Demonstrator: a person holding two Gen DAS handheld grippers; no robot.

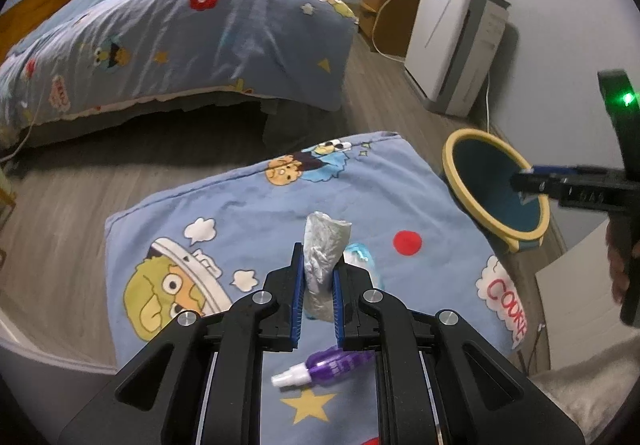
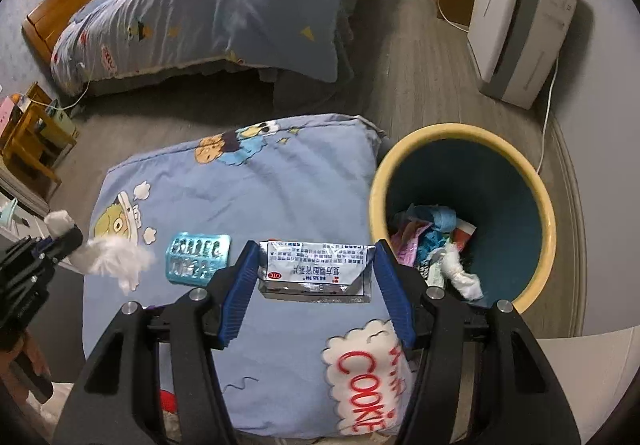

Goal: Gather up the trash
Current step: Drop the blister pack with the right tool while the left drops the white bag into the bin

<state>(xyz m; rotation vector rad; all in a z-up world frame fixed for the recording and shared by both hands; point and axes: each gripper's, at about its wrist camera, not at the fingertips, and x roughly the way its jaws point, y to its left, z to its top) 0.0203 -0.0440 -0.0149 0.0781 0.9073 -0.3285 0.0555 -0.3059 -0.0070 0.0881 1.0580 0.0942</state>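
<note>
Silver sachet [image 2: 316, 271] sits clamped in the right gripper [image 2: 316, 285] (left gripper [image 1: 318, 277] pinches crumpled tissue [image 1: 322, 261]).

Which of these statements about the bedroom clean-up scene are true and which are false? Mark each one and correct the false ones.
1. The left tongs are clamped on a crumpled white tissue. True.
2. The right tongs hold a purple spray bottle. False: they grip a silver medicine sachet; the purple spray bottle lies on the cushion.
3. The bin is empty. False: it already holds wrappers and a white tissue wad.
4. A teal blister pack lies on the cushion. True.
5. The bin has a yellow rim and a dark teal inside. True.
6. The bin stands on the cushion. False: it stands on the floor beside the cushion.
</note>
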